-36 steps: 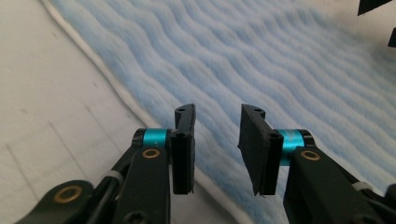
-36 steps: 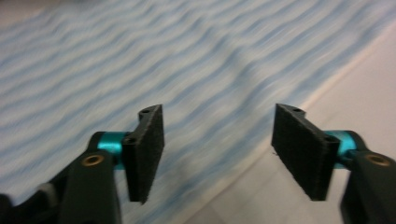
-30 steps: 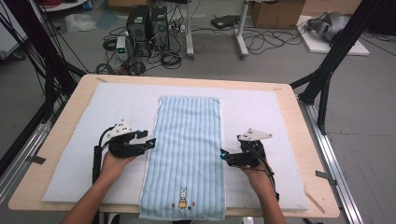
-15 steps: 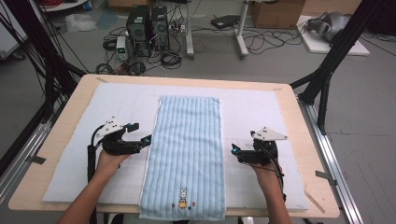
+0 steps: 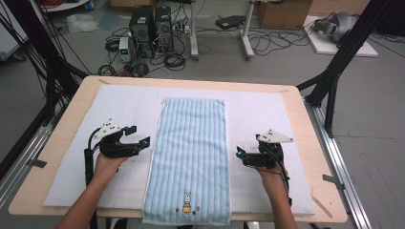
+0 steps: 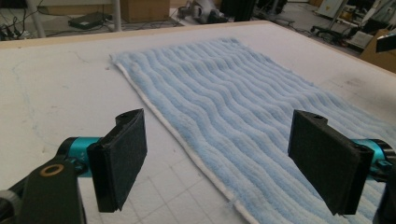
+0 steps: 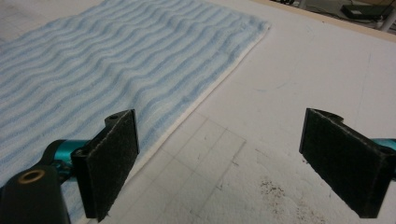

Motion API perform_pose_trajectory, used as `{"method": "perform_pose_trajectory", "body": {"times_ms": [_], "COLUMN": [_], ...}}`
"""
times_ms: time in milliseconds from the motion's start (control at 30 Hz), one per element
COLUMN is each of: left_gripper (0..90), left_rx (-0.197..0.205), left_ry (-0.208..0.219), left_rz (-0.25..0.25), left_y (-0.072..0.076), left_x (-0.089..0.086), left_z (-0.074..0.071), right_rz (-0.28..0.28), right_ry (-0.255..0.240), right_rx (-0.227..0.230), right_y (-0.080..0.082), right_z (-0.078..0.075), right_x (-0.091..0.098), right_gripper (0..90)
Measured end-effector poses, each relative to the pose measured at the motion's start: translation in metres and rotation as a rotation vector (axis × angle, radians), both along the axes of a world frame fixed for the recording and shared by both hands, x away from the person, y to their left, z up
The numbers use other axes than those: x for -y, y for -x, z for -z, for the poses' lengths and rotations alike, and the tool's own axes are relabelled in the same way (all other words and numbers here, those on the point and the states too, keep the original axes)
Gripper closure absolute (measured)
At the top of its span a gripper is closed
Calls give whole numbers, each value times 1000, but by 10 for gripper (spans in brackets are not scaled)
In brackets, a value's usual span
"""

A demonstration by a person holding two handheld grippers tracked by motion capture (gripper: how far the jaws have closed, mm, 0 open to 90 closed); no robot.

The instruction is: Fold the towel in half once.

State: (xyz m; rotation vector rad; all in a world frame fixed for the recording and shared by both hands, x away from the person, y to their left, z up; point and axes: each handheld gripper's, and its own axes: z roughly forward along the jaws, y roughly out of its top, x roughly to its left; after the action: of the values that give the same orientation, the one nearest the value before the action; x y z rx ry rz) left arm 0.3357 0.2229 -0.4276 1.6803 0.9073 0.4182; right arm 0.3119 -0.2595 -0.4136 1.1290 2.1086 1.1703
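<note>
A light blue striped towel [image 5: 191, 152] lies flat and lengthwise on the white mat [image 5: 267, 114], with a small rabbit picture near its front end. My left gripper [image 5: 138, 135] is just off the towel's left edge, pointing at it. Its jaws have just been opening and stand wide with nothing between them. In the left gripper view, the left gripper [image 6: 219, 140] hangs over the towel's white-hemmed edge [image 6: 187, 149]. My right gripper [image 5: 241, 156] is open just off the towel's right edge. In the right gripper view, the right gripper [image 7: 219, 140] is above bare mat, with the towel [image 7: 116, 56] to its left.
The mat covers most of a wooden table [image 5: 313, 143]. Black frame posts [image 5: 334, 81] rise at both sides. On the floor beyond the far edge stand computer towers [image 5: 148, 24] among tangled cables. Dark specks mark the mat [image 7: 275, 186] near the right gripper.
Both grippers have drawn outward from the towel's side edges, the left one to the left and the right one to the right. The towel lies as before.
</note>
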Motion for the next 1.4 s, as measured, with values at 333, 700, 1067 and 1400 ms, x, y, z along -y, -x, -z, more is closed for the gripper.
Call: {"method": "perform_pose_trajectory", "body": {"times_ms": [333, 700, 1067, 1400], "left_gripper": [188, 208, 242, 317], "left_rx": [-39, -57, -115, -202], "left_ry": [-8, -37, -67, -214], "left_rz": [-14, -33, -77, -84], "left_y": [-6, -43, -81, -109], "left_x": [2, 17, 33, 50], "left_z": [4, -15, -16, -2], "right_rz": [-17, -51, -49, -48], "right_ry": [3, -15, -19, -18], "right_rx": [-22, -49, -60, -74], "right_y": [-1, 1, 0, -1], "right_z": [3, 5, 6, 8], "right_x": [0, -2, -2, -3], "right_gripper": [126, 142, 142, 143]}}
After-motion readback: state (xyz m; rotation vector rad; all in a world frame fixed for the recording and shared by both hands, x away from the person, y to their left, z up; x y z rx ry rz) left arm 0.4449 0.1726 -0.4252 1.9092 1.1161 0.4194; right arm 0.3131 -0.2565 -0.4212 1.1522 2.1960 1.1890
